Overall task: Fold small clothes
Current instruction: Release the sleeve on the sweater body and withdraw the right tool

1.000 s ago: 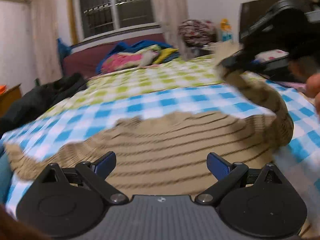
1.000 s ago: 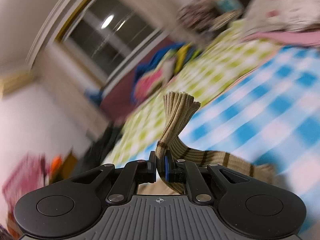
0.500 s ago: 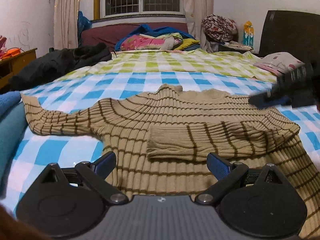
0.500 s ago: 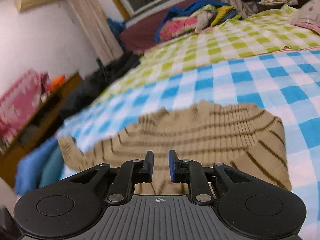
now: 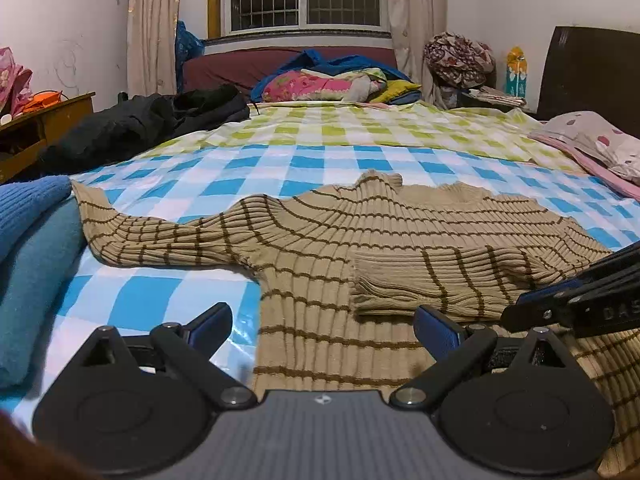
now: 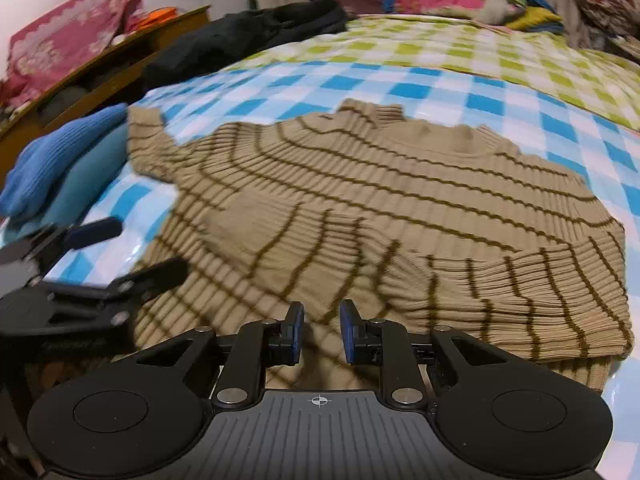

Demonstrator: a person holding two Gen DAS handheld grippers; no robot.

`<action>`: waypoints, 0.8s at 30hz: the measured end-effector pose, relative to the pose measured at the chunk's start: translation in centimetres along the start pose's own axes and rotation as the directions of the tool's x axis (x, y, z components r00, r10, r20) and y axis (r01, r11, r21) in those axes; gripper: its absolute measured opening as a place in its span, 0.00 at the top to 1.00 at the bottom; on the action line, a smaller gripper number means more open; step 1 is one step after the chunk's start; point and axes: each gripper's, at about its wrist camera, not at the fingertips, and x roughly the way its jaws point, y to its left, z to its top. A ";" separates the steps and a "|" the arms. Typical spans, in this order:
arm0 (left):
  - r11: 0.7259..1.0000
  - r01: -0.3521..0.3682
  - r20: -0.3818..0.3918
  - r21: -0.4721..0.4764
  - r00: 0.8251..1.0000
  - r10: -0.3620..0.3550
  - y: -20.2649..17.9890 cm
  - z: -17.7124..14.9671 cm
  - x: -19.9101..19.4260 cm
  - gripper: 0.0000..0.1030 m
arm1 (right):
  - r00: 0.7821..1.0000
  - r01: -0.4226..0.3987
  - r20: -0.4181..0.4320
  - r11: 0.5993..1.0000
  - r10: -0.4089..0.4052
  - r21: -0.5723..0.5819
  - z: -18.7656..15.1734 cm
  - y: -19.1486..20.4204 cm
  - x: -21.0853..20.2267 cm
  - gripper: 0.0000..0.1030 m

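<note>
Sweater (image 5: 360,240), tan ribbed knit with thin brown stripes, lies flat on the blue-and-white checked bedsheet (image 5: 248,168) at the middle of the left wrist view. Its left sleeve (image 5: 160,236) stretches toward nine o'clock, where the cuff touches a blue knit garment (image 5: 28,200) stacked on a teal one (image 5: 36,280); its right sleeve (image 5: 460,280) is folded across the chest. A black jacket (image 5: 140,124) lies at ten o'clock. The left gripper (image 5: 322,326) hovers at six o'clock with jaws spread wide, holding nothing. The right gripper (image 6: 320,330), entering at three o'clock, is opening above the folded sleeve, its narrow gap empty.
</note>
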 end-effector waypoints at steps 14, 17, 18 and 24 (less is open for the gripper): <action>0.999 -0.034 0.006 -0.033 0.999 0.035 2.4 0.3 0.4 0.00 | 1.000 0.010 0.021 0.967 -0.005 -0.253 2.3 4.1 4.1 0.67; 0.999 -0.033 0.005 -0.039 0.999 0.033 2.7 0.2 0.5 0.01 | 1.000 0.004 0.000 0.960 -0.004 -0.279 2.2 4.7 4.8 0.65; 0.999 -0.032 0.005 -0.042 0.999 0.033 2.8 0.2 0.5 0.01 | 1.000 0.004 -0.004 0.955 -0.006 -0.298 2.1 5.1 4.8 0.65; 0.997 -0.035 0.010 -0.061 0.999 0.036 3.5 0.4 0.5 0.01 | 0.998 0.056 0.022 0.974 -0.053 -0.220 2.4 5.0 4.3 0.93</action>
